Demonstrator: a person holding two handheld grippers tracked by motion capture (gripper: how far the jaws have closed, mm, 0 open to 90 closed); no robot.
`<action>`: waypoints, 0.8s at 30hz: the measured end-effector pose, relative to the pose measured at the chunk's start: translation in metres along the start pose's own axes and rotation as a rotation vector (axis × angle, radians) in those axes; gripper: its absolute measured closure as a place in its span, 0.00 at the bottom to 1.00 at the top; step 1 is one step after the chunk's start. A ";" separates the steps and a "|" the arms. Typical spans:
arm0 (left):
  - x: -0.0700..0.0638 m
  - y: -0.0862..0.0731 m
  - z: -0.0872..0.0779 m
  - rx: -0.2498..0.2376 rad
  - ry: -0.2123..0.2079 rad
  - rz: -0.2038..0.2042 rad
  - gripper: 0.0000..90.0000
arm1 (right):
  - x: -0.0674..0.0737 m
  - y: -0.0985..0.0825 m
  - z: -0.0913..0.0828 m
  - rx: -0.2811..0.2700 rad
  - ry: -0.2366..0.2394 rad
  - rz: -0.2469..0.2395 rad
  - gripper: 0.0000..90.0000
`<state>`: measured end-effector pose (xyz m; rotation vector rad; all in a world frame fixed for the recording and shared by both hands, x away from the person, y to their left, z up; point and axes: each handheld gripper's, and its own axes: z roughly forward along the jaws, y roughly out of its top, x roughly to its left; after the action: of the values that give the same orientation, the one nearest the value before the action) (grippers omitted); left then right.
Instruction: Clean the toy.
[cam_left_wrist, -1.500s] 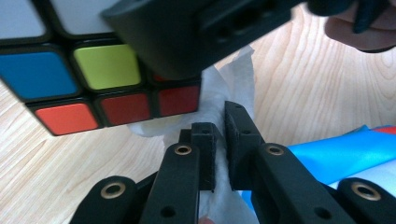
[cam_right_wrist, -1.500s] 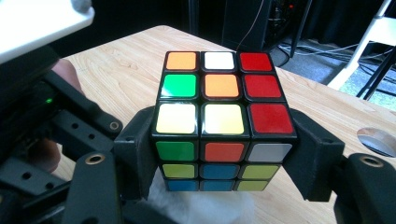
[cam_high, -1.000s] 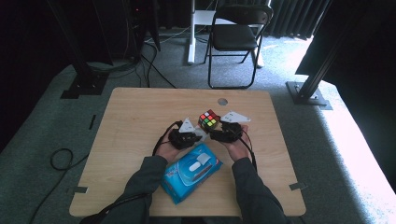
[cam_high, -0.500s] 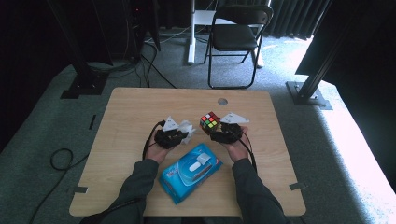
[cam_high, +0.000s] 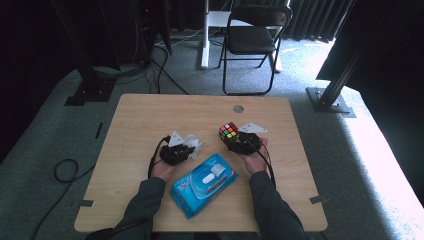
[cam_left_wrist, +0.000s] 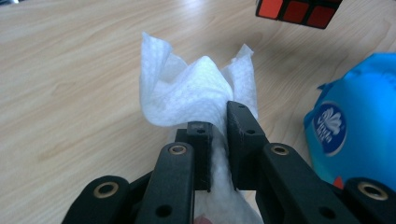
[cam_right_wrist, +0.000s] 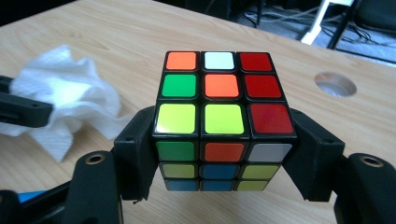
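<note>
My left gripper (cam_left_wrist: 218, 126) is shut on a crumpled white wipe (cam_left_wrist: 196, 93), which bunches up past the jaw tips just above the wooden table (cam_high: 150, 115). In the high view the left gripper (cam_high: 186, 149) and the wipe (cam_high: 193, 141) sit left of centre. My right gripper (cam_right_wrist: 219, 154) is shut on a scrambled Rubik's cube (cam_right_wrist: 219, 121), one jaw on each side of it, and holds it off the table. From above, the cube (cam_high: 228, 131) and right gripper (cam_high: 235, 141) are right of centre, a hand's width from the wipe.
A blue pack of wet wipes (cam_high: 204, 184) lies between the forearms near the front edge, and its end (cam_left_wrist: 355, 130) is close to the left gripper. A round hole (cam_high: 238, 108) pierces the table's far side. A black chair (cam_high: 252, 40) stands beyond the table.
The left gripper has carried the wipe leftward, away from the cube, and a little lower. The right gripper and cube have stayed put.
</note>
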<state>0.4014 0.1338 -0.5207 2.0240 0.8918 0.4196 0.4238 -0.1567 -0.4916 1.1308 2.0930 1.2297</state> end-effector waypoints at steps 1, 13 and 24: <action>0.000 -0.002 0.000 0.000 0.002 -0.005 0.90 | -0.001 -0.001 0.001 0.005 -0.007 0.006 0.38; 0.001 -0.012 0.002 -0.001 0.005 -0.020 0.89 | 0.003 -0.012 0.011 0.063 -0.053 0.000 0.38; 0.001 -0.015 0.005 0.006 0.008 -0.014 0.89 | 0.006 -0.016 0.019 0.091 -0.059 0.019 0.38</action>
<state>0.3978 0.1374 -0.5360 2.0216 0.9127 0.4178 0.4271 -0.1472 -0.5148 1.2145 2.1173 1.1058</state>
